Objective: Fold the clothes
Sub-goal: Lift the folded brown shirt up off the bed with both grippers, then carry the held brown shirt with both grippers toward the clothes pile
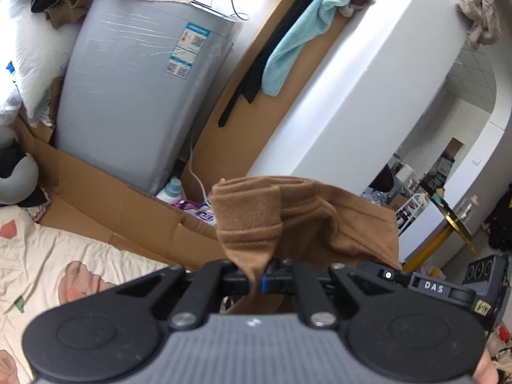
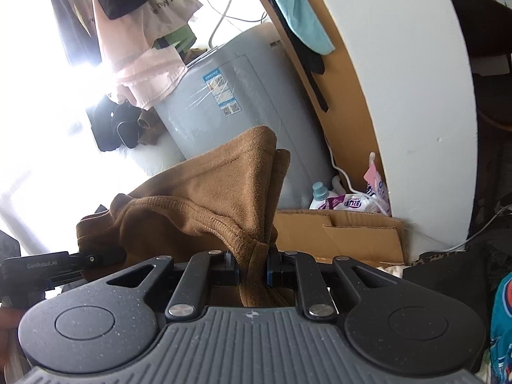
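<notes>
While both grippers pinch it, I see the brown garment stretched lengthwise between left gripper and right gripper, raised before the grey washing machine.

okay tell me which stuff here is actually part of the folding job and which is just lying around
In the job:
brown garment
left gripper, shut on it
right gripper, shut on it

Lying about:
grey appliance
teal towel
cardboard
detergent bottle
pink cloth
</notes>
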The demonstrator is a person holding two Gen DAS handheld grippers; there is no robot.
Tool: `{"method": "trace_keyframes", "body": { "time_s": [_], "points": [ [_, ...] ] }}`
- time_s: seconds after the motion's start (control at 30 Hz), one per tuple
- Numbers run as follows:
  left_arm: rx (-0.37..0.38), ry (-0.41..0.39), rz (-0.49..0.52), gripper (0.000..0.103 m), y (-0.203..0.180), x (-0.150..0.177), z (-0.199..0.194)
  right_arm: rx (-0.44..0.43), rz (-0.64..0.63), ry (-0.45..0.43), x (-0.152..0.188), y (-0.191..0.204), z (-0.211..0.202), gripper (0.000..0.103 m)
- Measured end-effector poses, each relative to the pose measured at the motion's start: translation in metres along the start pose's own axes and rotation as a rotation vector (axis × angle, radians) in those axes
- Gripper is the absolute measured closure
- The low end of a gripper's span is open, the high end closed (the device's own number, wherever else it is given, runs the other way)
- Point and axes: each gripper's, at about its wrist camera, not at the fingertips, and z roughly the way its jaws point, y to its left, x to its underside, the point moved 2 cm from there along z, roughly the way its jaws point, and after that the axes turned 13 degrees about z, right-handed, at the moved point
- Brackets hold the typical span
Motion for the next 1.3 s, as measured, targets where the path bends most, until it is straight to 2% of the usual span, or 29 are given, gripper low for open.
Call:
{"method": "trace_keyframes", "body": {
  "time_s": [0.33, 0.77, 1.3],
  "points": [
    [0.078, 0.003, 0.029, 0.098, -0.028, -0.007, 0.007, 0.020, -0.012, -0.028, -0.002, -0.015, -0.038, 0.089],
    [0.165, 0.039, 0.045, 0.098, -0.055, -0.003, 0.038, 0.058, -0.031, -0.059, -0.012, -0.042, -0.078, 0.089],
    [0.302, 0.121, 0.075, 0.098, -0.092, 0.020, 0.112, 0.202, 0.006, -0.100, -0.007, -0.107, -0.100, 0.089]
  ]
}}
